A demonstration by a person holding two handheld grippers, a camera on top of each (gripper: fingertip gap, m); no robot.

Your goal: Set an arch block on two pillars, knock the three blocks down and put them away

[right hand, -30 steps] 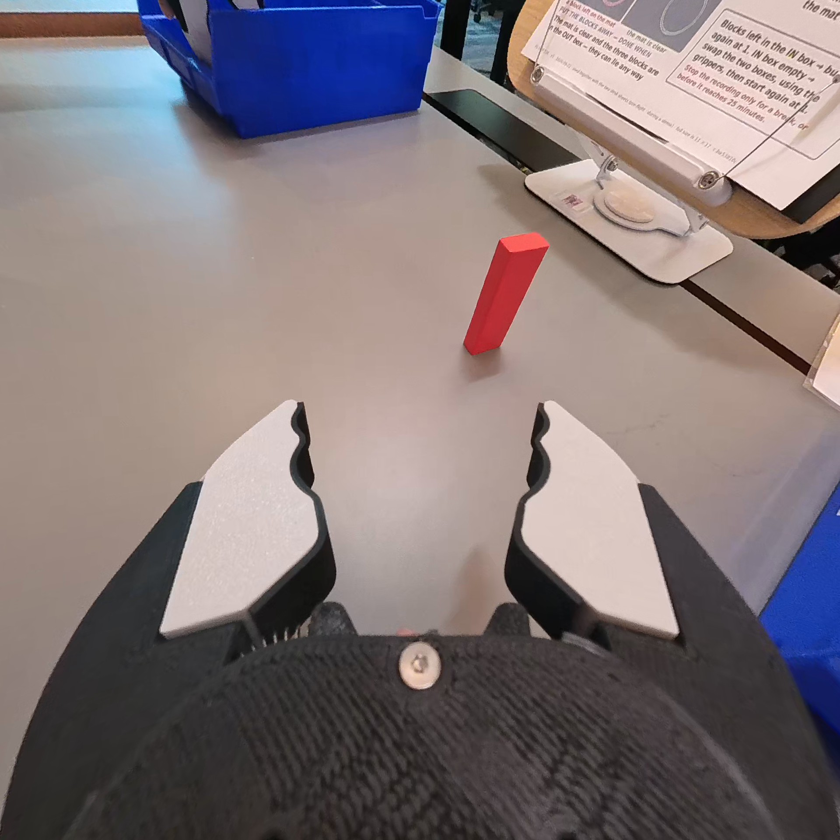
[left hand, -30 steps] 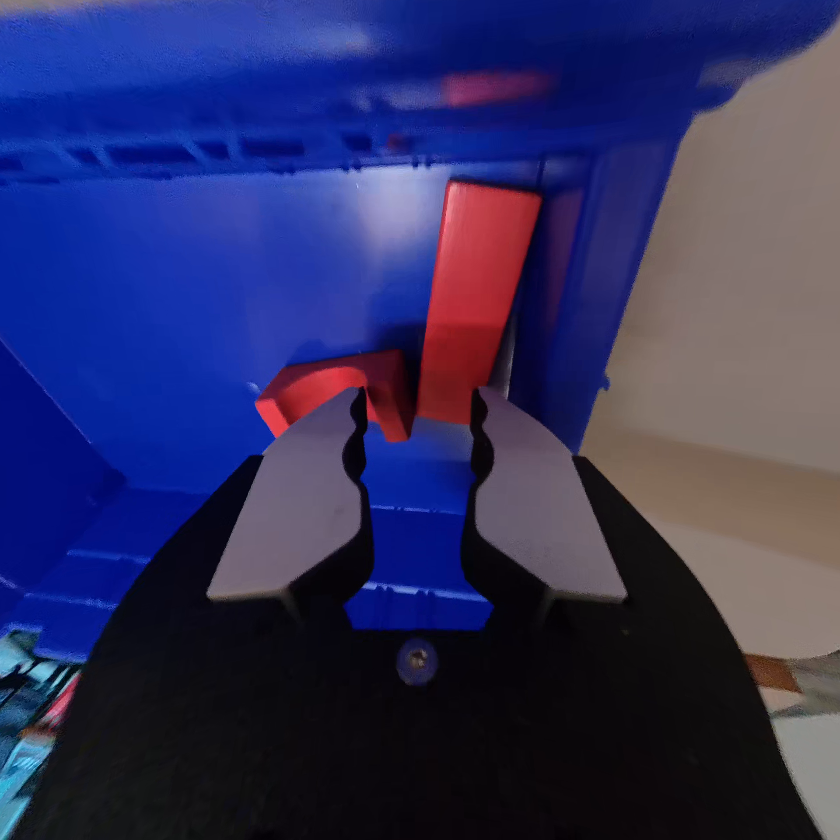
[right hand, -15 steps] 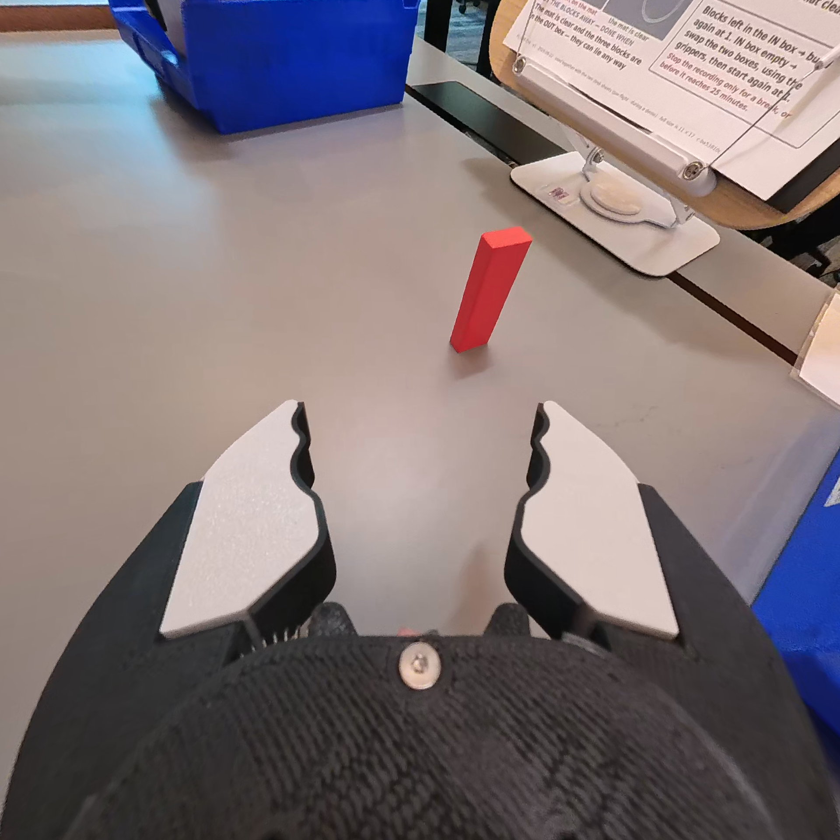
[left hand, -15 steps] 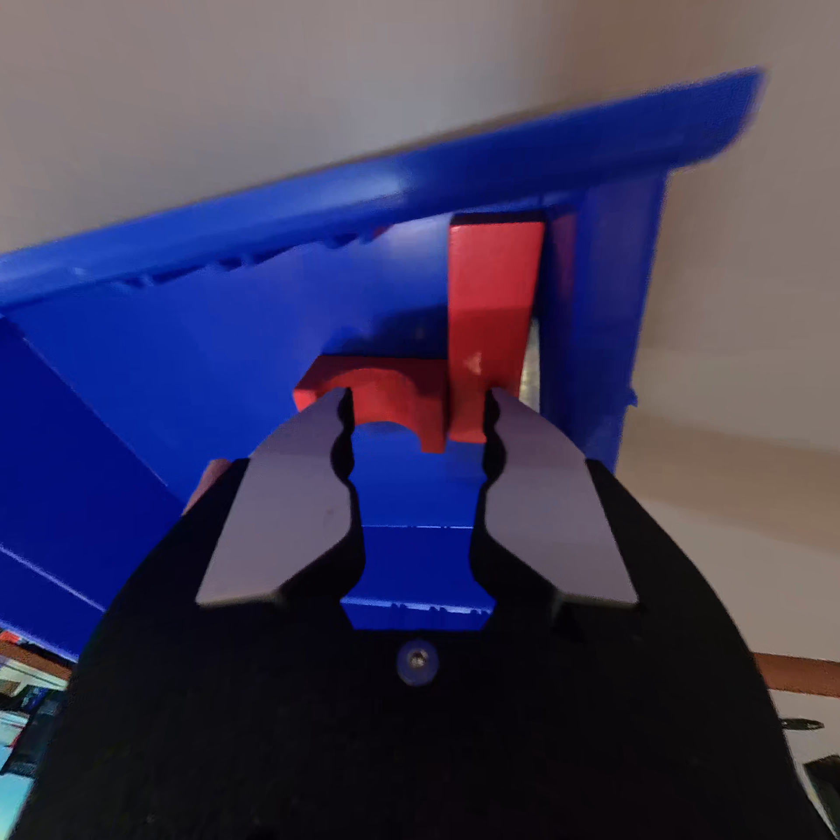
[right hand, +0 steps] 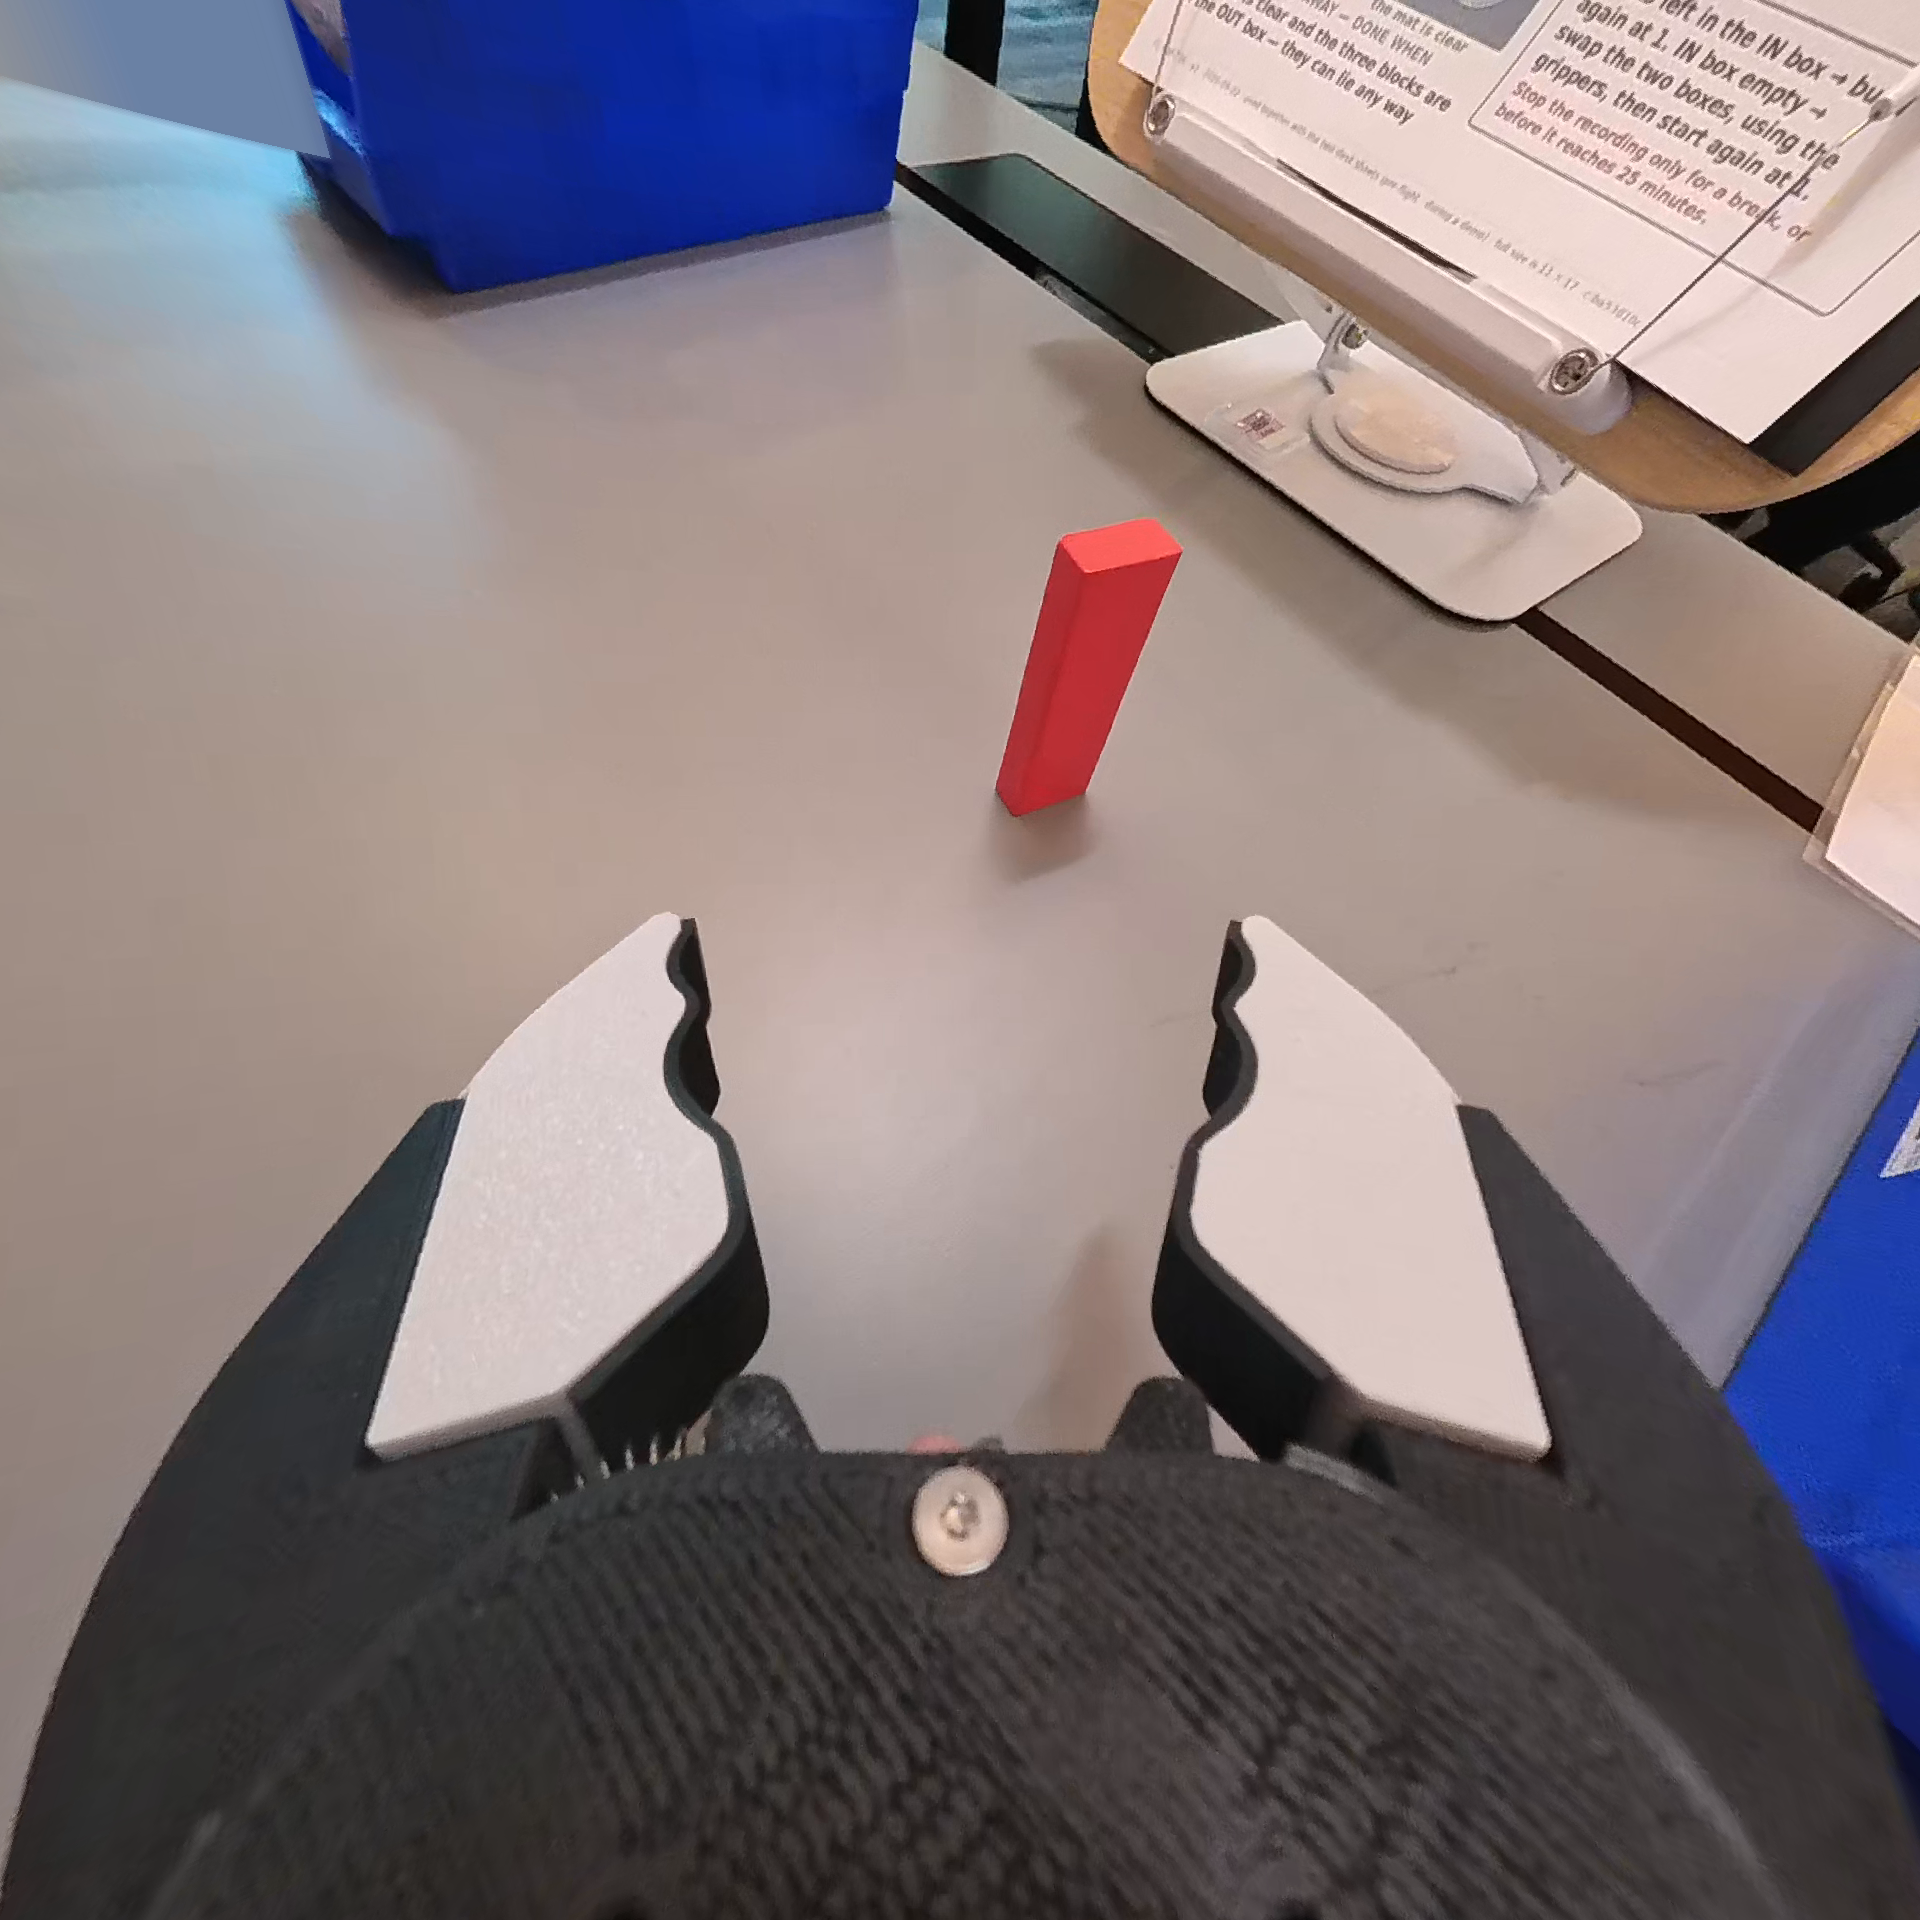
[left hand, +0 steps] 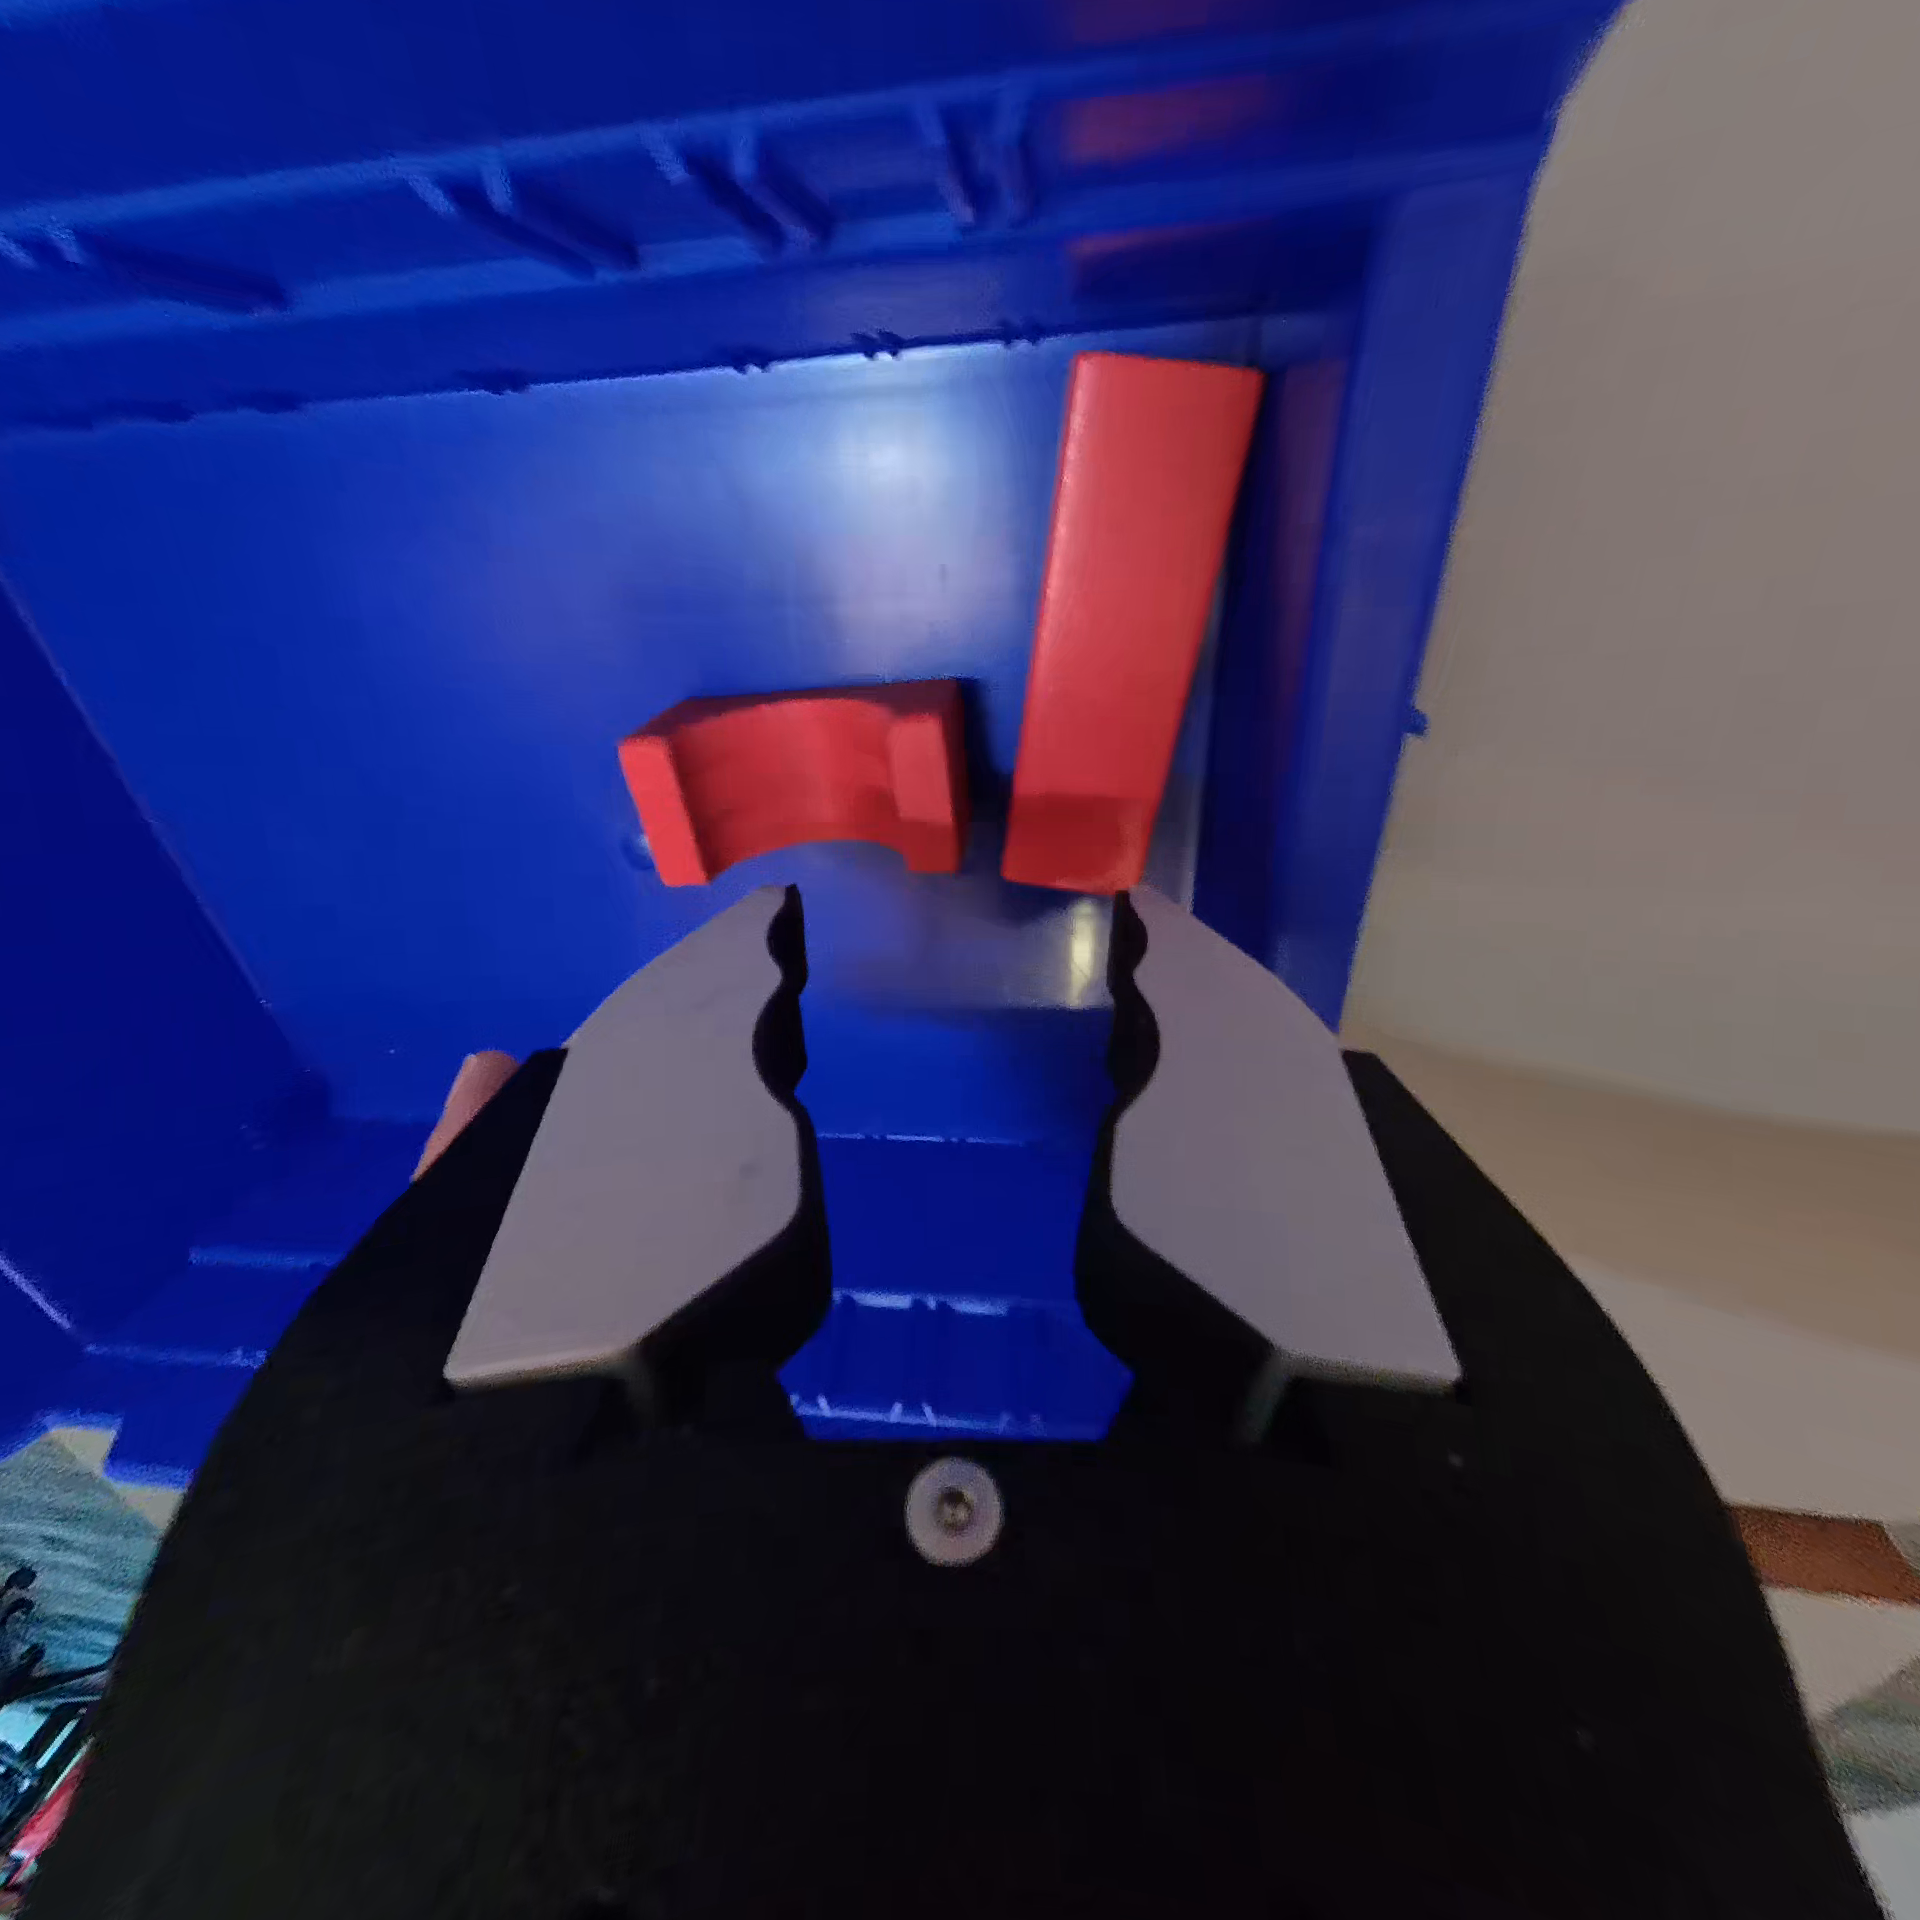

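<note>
Since half a second ago the left gripper [left hand: 956, 904] has backed off the arch block [left hand: 795, 779] and long block [left hand: 1127, 623] inside the blue bin [left hand: 416, 623]; its jaws are part-open, empty, touching neither. Crowded against the wall, both blocks could be knocked. Across the grey table [right hand: 416, 623], the right gripper [right hand: 961, 935] gapes wide, empty, near the upright red block [right hand: 1086, 670], which could topple easily.
</note>
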